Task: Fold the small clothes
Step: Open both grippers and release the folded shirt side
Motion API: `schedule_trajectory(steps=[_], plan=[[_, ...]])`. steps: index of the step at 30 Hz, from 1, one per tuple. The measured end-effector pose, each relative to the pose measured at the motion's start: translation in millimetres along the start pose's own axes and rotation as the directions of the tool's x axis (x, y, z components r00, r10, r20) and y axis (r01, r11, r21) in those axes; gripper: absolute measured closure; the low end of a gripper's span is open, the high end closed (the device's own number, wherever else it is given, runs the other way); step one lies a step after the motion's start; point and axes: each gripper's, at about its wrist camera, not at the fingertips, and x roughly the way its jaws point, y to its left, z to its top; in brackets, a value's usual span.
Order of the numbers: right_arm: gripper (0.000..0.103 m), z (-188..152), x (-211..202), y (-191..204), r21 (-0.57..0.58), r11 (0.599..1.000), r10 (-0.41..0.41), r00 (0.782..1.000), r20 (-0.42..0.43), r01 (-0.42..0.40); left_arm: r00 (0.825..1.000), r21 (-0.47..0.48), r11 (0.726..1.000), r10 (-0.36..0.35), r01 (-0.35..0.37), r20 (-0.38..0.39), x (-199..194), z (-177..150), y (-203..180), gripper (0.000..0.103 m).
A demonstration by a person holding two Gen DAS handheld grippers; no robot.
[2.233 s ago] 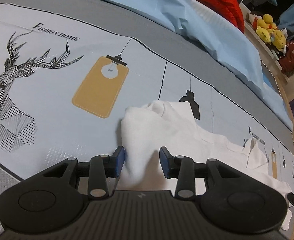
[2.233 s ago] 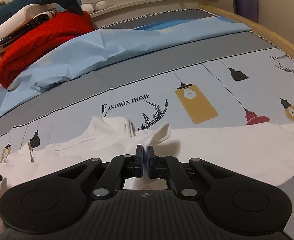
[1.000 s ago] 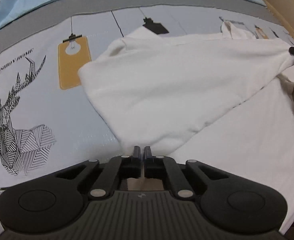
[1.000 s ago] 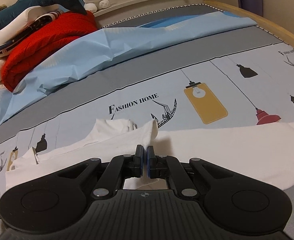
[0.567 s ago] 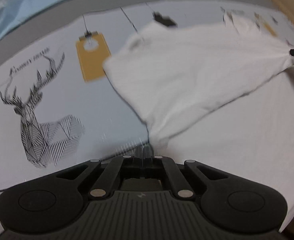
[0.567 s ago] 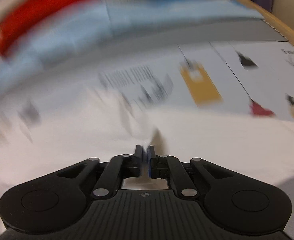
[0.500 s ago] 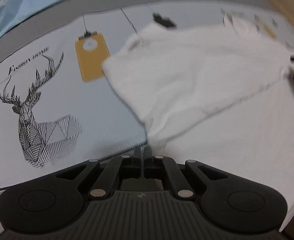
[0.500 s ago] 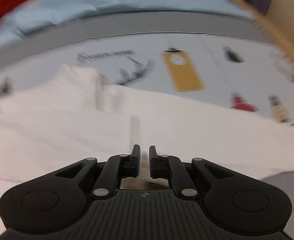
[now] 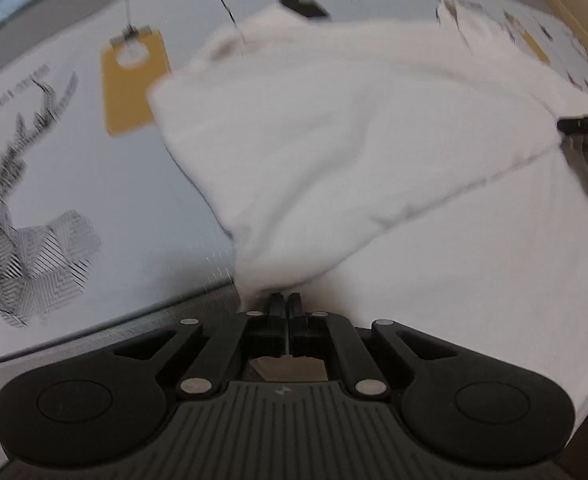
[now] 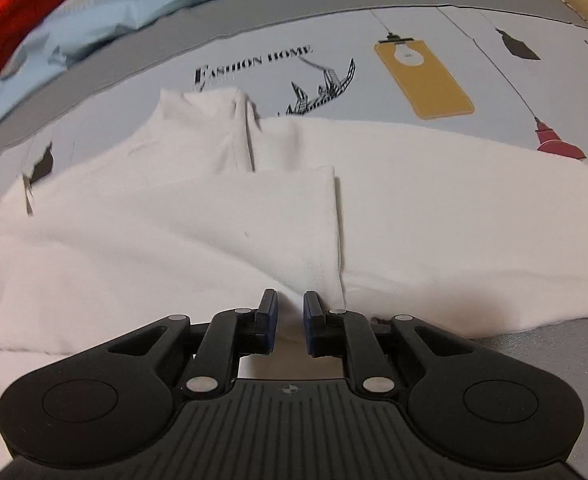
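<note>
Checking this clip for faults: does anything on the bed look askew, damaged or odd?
Nothing damaged or spilled. The white shirt is mid-fold: the left gripper is shut on its corner, the right gripper open over a folded-in flap whose edge lies slightly slanted.

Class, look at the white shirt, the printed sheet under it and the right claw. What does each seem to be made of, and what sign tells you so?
White shirt: soft matte knit, probably cotton; it drapes, creases and shows a stitched hem.
Printed sheet: smooth woven fabric, lies flat, with printed lamps and lettering.
Right claw: black matte hard plastic, likely, with blue pads and metal pins; open.
</note>
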Motion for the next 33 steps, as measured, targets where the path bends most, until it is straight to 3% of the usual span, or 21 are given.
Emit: schedule_trajectory(steps=[4,6,8,10,11,13,16,18,20,24,26,28,30,33], plan=[[0.086,3.5,-13.7,2.9,-0.009,1.0,-0.008,0.998,0.068,0.009,0.985,-0.071,0.993,-0.079,0.091,0.154,-25.7,11.6,8.3,0.099],[0.086,7.3,-10.8,0.4,0.0,1.0,-0.002,0.998,0.068,0.002,0.981,-0.079,0.992,-0.081,0.096,0.177,-26.2,14.6,6.3,0.099],[0.086,5.9,-8.7,-0.3,-0.008,1.0,-0.019,0.998,0.059,0.02,0.99,-0.067,0.997,-0.038,0.048,0.136,-12.9,15.3,4.0,0.099],[0.086,4.9,-6.7,-2.3,-0.009,1.0,-0.028,0.998,0.05,0.029,0.999,-0.038,0.999,0.04,-0.039,0.027,9.7,7.0,4.0,0.099],[0.086,3.8,-6.9,-4.0,-0.006,0.999,-0.032,0.998,0.047,0.033,0.999,-0.026,0.999,0.049,-0.048,0.021,14.3,3.2,3.7,0.099],[0.086,3.2,-6.6,-5.5,0.001,0.999,-0.041,0.998,0.045,0.041,0.998,-0.041,0.998,0.052,-0.051,0.033,5.2,8.4,2.4,0.099],[0.086,3.7,-9.9,-6.3,0.006,0.999,-0.032,0.997,0.071,0.031,0.989,-0.054,0.998,0.018,-0.01,0.149,-14.8,12.7,4.6,0.099],[0.084,2.6,-6.5,-6.1,-0.006,0.999,-0.039,0.997,0.062,0.039,0.992,-0.099,0.995,0.035,-0.023,0.123,-7.6,12.6,10.6,0.099],[0.084,0.5,-1.0,-8.2,-0.015,0.997,-0.079,0.996,0.041,0.08,0.995,-0.097,0.991,0.095,-0.093,0.023,13.6,5.7,12.4,0.097],[0.081,2.8,-11.1,-16.5,0.038,0.996,-0.077,0.996,0.056,0.075,0.991,-0.081,0.992,0.108,-0.102,0.077,-4.5,7.4,-0.4,0.095],[0.08,5.1,-26.6,-20.1,0.05,0.996,-0.082,0.988,0.128,0.076,0.983,-0.103,0.99,0.109,-0.094,0.146,-21.6,10.5,-5.1,0.093],[0.078,6.3,-39.7,-28.0,0.083,0.994,-0.089,0.979,0.181,0.075,0.966,-0.132,0.984,0.147,-0.121,0.211,-41.7,14.3,-13.6,0.084],[0.076,6.2,-51.4,-40.1,0.133,0.989,-0.087,0.972,0.217,0.059,0.945,-0.166,0.977,0.173,-0.13,0.279,-62.7,14.1,-23.4,0.062],[0.076,6.0,-67.6,-55.4,0.189,0.982,-0.071,0.965,0.251,0.023,0.908,-0.216,0.969,0.192,-0.116,0.373,-93.1,12.9,-40.6,0.049]])
